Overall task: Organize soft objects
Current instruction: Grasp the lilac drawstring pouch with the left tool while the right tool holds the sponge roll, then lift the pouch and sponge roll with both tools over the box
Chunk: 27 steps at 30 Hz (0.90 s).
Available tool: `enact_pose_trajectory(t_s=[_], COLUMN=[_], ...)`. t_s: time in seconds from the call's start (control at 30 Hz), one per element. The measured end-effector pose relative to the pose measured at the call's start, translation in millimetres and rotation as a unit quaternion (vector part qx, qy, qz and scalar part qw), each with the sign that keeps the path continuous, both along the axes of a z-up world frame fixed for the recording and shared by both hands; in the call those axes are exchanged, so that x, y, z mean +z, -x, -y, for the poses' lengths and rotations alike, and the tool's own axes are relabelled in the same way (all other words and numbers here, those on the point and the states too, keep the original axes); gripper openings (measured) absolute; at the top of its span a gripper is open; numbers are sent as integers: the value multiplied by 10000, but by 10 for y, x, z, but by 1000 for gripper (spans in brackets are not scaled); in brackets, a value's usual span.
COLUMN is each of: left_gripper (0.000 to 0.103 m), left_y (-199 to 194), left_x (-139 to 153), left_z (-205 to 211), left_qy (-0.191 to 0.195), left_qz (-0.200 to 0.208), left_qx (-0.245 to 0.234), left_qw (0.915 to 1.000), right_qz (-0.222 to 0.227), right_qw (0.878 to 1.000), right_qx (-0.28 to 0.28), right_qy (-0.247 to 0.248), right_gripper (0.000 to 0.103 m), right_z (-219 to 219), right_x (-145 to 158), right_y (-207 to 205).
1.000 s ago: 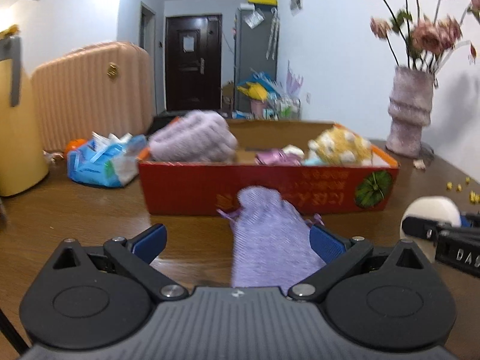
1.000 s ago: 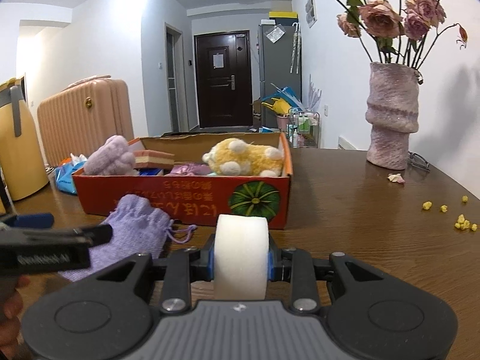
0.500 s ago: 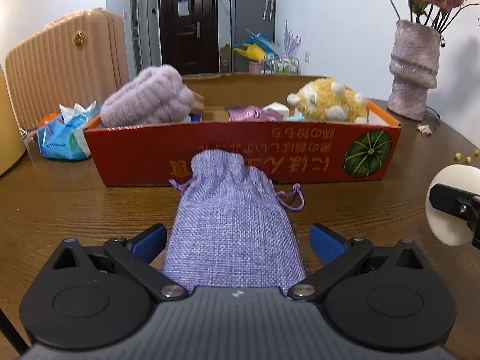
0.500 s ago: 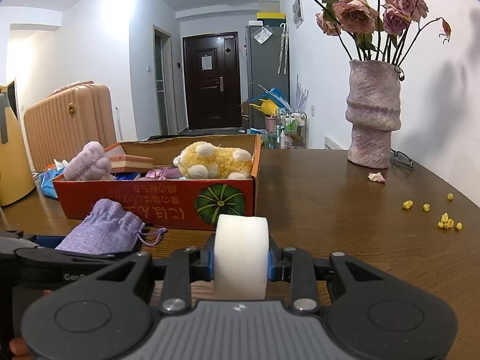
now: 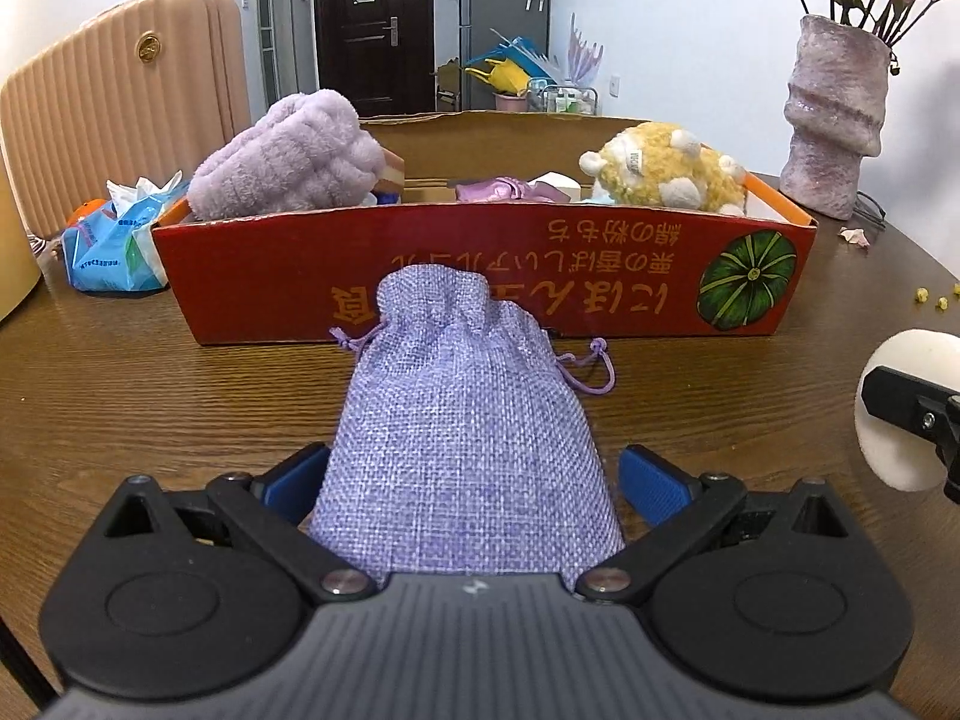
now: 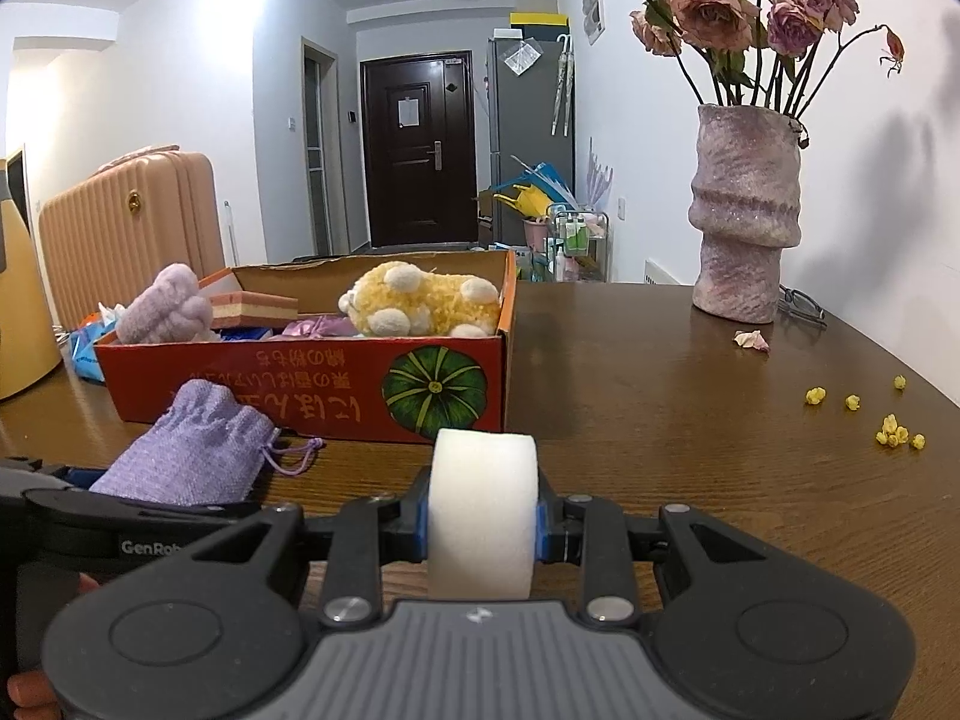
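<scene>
A lilac drawstring pouch (image 5: 468, 420) lies on the wooden table just in front of the red cardboard box (image 5: 480, 264). My left gripper (image 5: 474, 474) is open, and its blue pads flank the pouch's lower half with small gaps. In the right wrist view the pouch (image 6: 192, 450) lies at the left, in front of the box (image 6: 300, 384). My right gripper (image 6: 482, 525) is shut on a white foam roll (image 6: 480, 504), held above the table to the right of the pouch. The roll (image 5: 894, 462) also shows at the right edge of the left wrist view.
Inside the box lie a yellow plush toy (image 5: 666, 174), a fluffy lilac item (image 5: 288, 162) and several smaller things. A blue tissue pack (image 5: 114, 234) sits left of the box and a pink suitcase (image 5: 120, 90) stands behind it. A vase (image 6: 744, 216) with flowers and yellow crumbs (image 6: 894, 432) are at the right.
My left gripper has moved forward and tipped down, so the pouch now lies deeper between its open fingers. The right gripper keeps its hold on the foam roll and has hardly moved.
</scene>
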<state>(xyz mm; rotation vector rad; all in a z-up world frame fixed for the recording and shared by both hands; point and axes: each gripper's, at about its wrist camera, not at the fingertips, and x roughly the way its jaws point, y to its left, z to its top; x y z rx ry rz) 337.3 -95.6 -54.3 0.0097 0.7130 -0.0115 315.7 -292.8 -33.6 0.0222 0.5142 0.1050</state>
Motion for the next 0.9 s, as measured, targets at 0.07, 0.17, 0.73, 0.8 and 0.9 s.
enact_pose_trajectory(t_s=[0.07,0.17,0.73,0.8,0.9], left_gripper=[103,103,44,44,44], left_y=[6,17,271,305,343], left_x=[3,4,281,327,390], left_z=[-3,-3,-29,-28,-43], left_qy=[-4,-6,223,244,285], left_qz=[-6,-10,796,914,1084], left_qx=[-18,-42,-274,-278,-274], left_qw=[10000,10000,9962,9951,9933], right_qz=[0,1,63,132,299], right_qw=[10000,10000,10000,9999,9995], right_qx=[-1,0,16,29,53], right_qy=[-1,1,7,-12,-48], right_gripper=[29,29,29,29,29], right_z=[-1,-2,-13,-9,-13], right_x=[0,0,-14,-1,27], right_y=[-1,-3,4,15,46])
